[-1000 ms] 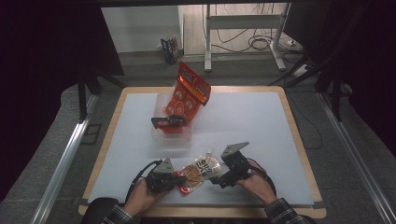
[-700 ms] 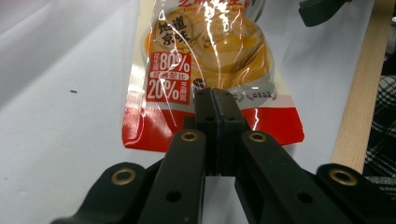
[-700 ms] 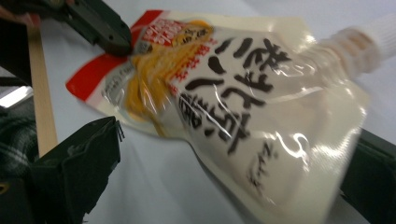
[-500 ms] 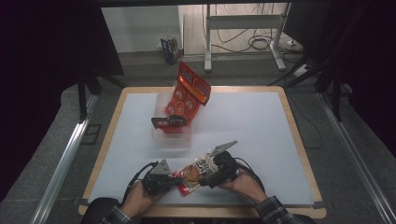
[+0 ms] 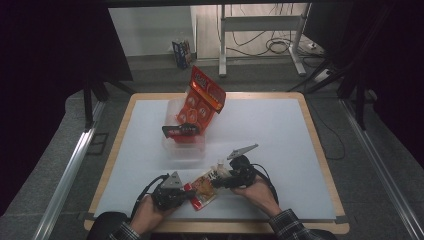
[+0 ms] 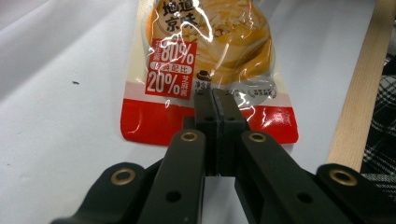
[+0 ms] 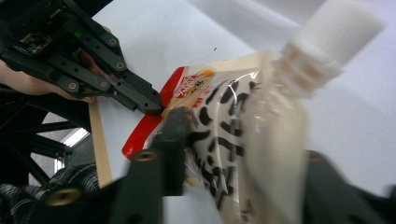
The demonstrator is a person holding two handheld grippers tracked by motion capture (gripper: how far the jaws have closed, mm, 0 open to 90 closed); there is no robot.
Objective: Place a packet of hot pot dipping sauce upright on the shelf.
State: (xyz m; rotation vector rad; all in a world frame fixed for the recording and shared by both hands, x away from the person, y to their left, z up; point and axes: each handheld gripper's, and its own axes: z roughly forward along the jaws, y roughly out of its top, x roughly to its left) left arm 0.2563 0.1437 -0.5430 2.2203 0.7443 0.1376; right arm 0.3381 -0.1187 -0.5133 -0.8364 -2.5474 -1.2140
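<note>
R gripper (image 5: 223, 179) jaws just closing, now pinching the spouted pouch (image 5: 206, 186) near its white cap (image 7: 340, 35). L gripper (image 5: 186, 192) pressed tight on pouch's red bottom edge at 6 o'clock. Both ends held, so cap work looks next.

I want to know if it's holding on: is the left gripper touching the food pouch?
Touching. In the left gripper view, the left gripper is pinched shut on the pouch's red bottom edge.

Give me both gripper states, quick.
Left gripper: shut on the sauce pouch's red bottom edge.
Right gripper: jaws just closing, pressed on the pouch near its white cap.
</note>
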